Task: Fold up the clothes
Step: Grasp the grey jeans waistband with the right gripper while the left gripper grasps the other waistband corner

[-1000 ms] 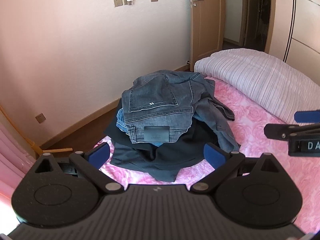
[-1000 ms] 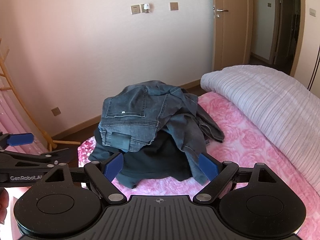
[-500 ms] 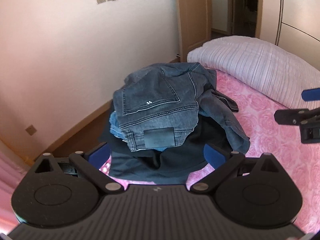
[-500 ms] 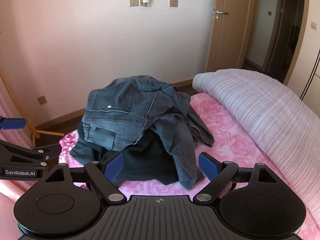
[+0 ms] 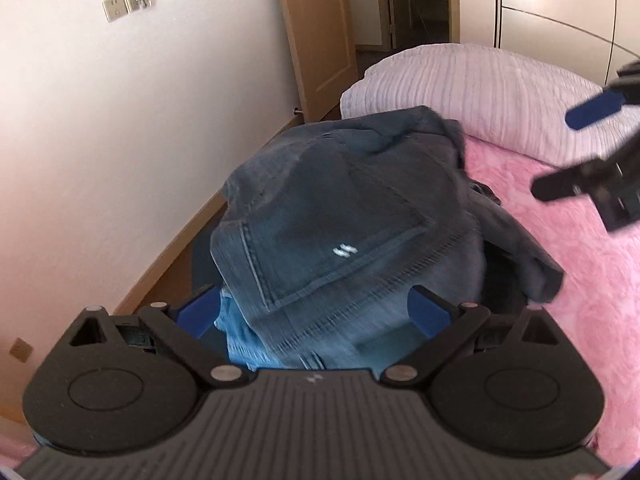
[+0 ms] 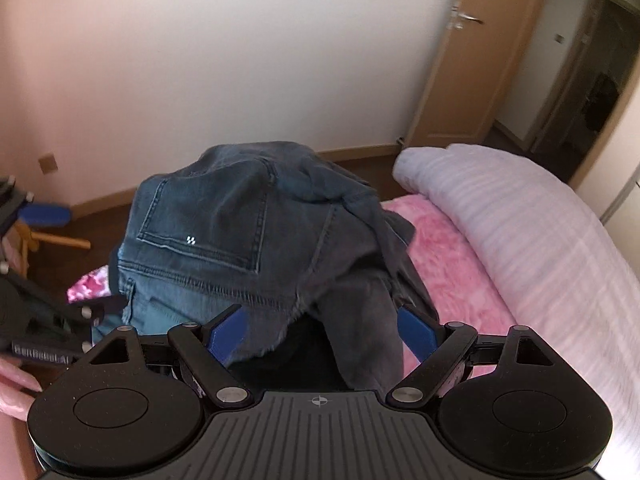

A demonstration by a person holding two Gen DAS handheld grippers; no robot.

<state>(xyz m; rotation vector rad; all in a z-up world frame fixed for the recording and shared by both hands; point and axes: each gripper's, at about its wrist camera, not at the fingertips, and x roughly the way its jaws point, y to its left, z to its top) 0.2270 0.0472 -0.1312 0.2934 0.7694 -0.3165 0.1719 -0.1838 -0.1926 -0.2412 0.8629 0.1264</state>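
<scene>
Both claws have come in close on the heap of clothes piled at the corner of the pink bed; a second ago they hung well back. The left claw and right claw gape wide, grasping nothing, either side of the grey jeans on top. A pickup looks imminent. Motion blurs the denim, and the darker garments underneath are mostly buried.

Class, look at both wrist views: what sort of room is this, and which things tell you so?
Most likely a home bedroom: a bed with a pink bedspread, a striped quilt, and a wooden door.
</scene>
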